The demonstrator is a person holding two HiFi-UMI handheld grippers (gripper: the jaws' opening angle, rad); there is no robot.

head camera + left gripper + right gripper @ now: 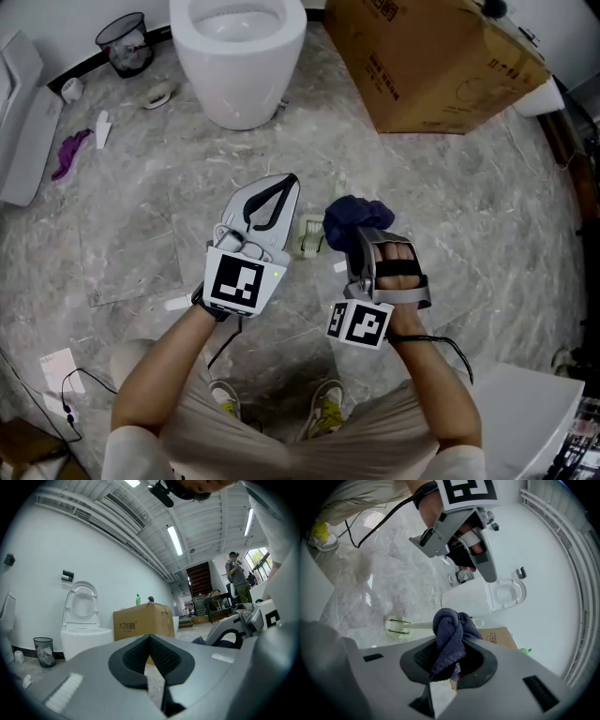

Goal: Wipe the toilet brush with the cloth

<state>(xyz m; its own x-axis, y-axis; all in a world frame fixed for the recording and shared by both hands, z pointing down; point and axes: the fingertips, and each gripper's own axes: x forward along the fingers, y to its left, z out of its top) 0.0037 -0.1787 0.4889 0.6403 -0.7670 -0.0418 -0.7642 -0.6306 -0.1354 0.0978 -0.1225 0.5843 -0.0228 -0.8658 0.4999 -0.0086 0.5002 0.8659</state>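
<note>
Right gripper view: right hand-held gripper (451,654) pinches cloth (450,629); left hand-held gripper (150,641) seemingly closed.

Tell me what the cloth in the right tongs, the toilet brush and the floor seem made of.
Cloth: dark blue knitted or terry fabric, matte; ribbed loops show.
Toilet brush: probably pale plastic, smooth and slightly glossy.
Floor: grey veined stone or marble-look tile, polished; it reflects light.
</note>
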